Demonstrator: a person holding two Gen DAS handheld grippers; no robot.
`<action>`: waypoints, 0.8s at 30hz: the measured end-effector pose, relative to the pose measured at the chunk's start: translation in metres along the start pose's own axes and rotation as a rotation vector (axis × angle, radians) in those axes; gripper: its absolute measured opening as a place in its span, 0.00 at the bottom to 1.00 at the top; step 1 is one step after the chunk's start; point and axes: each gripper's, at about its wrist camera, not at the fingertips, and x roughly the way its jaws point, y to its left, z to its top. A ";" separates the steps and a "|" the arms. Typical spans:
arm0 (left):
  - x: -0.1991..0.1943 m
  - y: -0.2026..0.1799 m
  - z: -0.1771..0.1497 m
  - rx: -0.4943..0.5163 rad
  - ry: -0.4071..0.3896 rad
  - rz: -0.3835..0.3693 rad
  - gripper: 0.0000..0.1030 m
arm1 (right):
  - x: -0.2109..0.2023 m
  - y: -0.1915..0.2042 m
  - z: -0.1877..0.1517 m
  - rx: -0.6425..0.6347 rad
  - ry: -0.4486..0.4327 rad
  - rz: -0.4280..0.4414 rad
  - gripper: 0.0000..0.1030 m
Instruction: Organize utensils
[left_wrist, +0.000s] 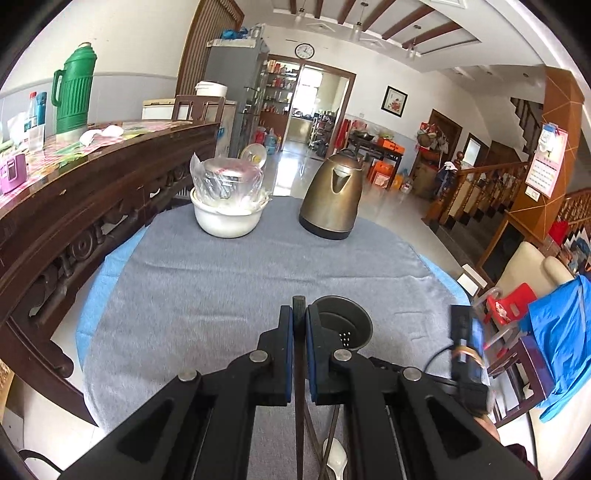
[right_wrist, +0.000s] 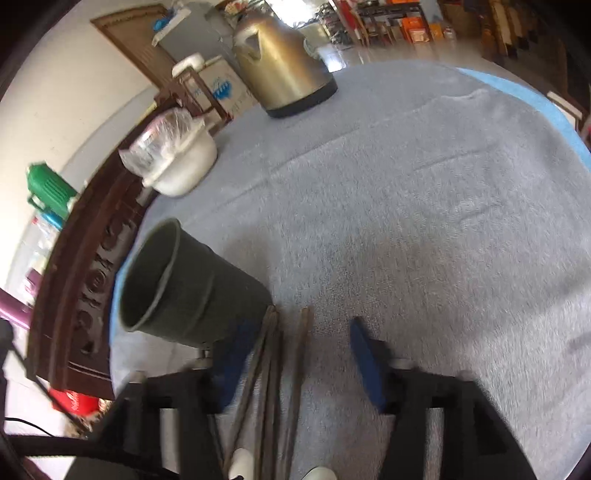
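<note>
My left tongs (left_wrist: 299, 325) are pinched tight on one dark chopstick (left_wrist: 298, 314) — its squared tip pokes up just past the blue pads (left_wrist: 286, 350), and the rest runs back down between the black arms toward the bottom of the left wrist view. Just right of those tongs sits the grey metal utensil cup (left_wrist: 343, 325), upright, mouth open to me, w/ a small patch of drain holes visible inside. Below the tongs, more chopsticks and a white spoon (left_wrist: 334, 458) lie on the grey cloth (left_wrist: 258, 277). My right tongs (right_wrist: 295, 358) stand partly open and grip nothing; the loose chopsticks (right_wrist: 273, 369) lie on the cloth betw. the blue pads, closer to the left pad, not pressed by either. In the right wrist view, which is blurred, the cup (right_wrist: 184, 284) is just left of and beyond the tongs, its base touching or nearly touching the chopstick tips — can't tell which. Two white spoon ends (right_wrist: 242, 461) show at the bottom edge. Farther out on the tabletop: a bronze kettle (left_wrist: 330, 195) and a white pot w/ a plastic-wrapped bowl (left_wrist: 229, 199) in it, well apart from the cup. A dark carved sideboard (left_wrist: 92, 206) runs along the left, carrying a green thermos (left_wrist: 74, 88).
</note>
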 end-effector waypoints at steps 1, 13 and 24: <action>-0.001 0.000 -0.001 0.005 -0.008 0.002 0.07 | 0.003 -0.002 0.000 0.010 0.009 -0.005 0.29; -0.010 0.005 -0.006 0.009 -0.037 0.001 0.07 | 0.026 0.009 0.007 0.000 0.032 -0.086 0.07; -0.022 0.005 0.000 -0.012 -0.070 -0.019 0.07 | -0.058 0.003 0.000 0.012 -0.178 0.052 0.06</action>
